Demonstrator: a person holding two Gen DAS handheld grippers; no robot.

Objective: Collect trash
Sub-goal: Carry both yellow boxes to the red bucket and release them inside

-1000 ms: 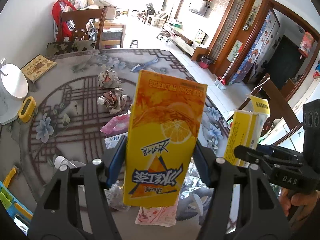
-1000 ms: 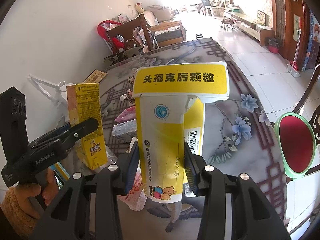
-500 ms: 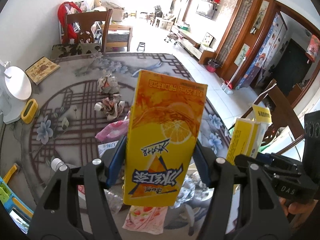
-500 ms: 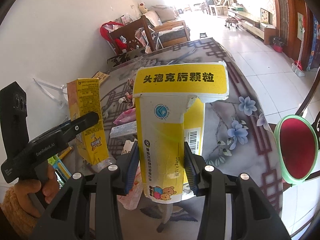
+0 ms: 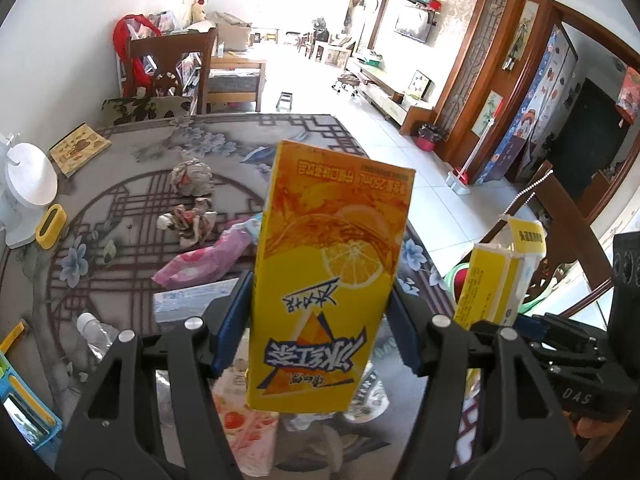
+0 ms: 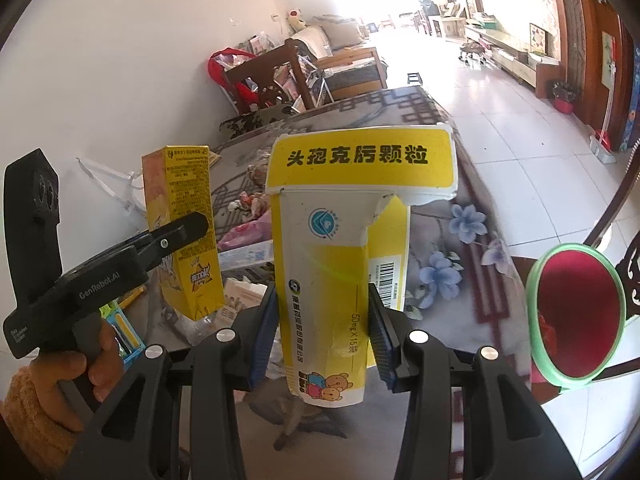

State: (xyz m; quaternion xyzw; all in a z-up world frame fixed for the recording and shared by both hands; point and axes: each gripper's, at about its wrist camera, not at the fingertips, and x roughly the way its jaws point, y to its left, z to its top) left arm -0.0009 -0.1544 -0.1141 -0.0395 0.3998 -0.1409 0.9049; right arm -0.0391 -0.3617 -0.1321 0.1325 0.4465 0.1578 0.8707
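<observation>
A drink carton is pinched in the left gripper and a torn box in the right gripper, both raised above the table, presumably for carrying to the bin.

Both views are bright with daylight pouring in from the far end of the room at 12 o'clock, where the window area blows out to pure white. Glare washes over the floor tiles toward 1 o'clock. Fisheye distortion bends walls and door frames hard toward the rims, and black vignette fills all 4 corners. The table at 9 o'clock shows slight motion blur; the nearest litter at 6 o'clock is soft.
</observation>
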